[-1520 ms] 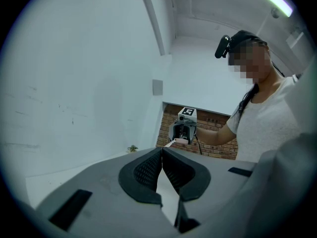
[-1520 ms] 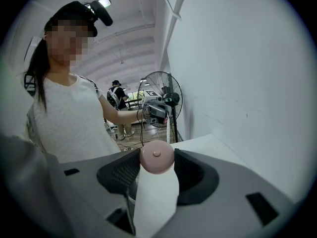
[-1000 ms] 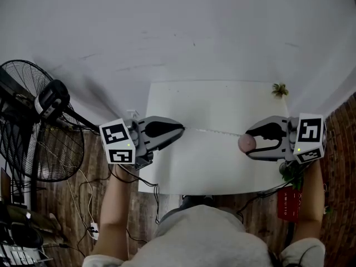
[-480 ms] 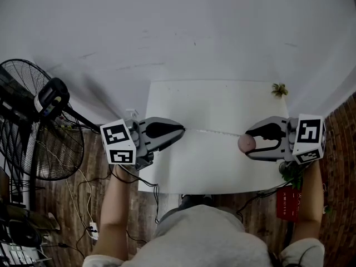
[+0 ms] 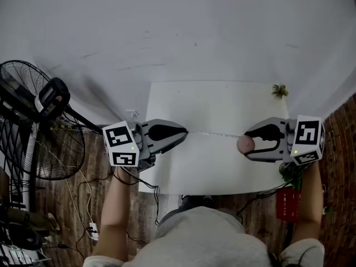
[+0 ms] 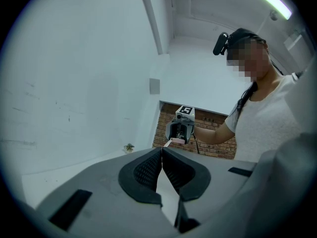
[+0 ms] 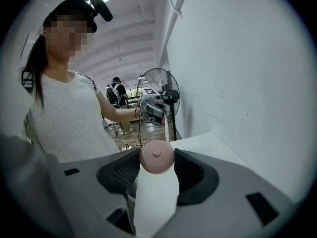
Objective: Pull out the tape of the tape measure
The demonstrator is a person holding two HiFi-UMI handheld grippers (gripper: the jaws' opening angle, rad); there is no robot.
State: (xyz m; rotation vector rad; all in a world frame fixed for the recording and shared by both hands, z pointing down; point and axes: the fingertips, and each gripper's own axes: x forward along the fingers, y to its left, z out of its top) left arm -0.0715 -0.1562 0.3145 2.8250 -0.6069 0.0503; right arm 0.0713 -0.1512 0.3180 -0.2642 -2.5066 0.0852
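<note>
My left gripper (image 5: 186, 131) is pinched shut on the tape (image 5: 214, 133). My right gripper (image 5: 248, 143) clamps the pink tape measure (image 7: 156, 156) above the table (image 5: 222, 102). The tape is already drawn out between them, with perhaps more to pull.

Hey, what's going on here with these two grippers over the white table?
A person holds a gripper in each hand above a white table. The right gripper has its jaws shut on a round pink tape measure; the left gripper pinches the end of the tape. The tape is pulled out and runs straight between them.
</note>
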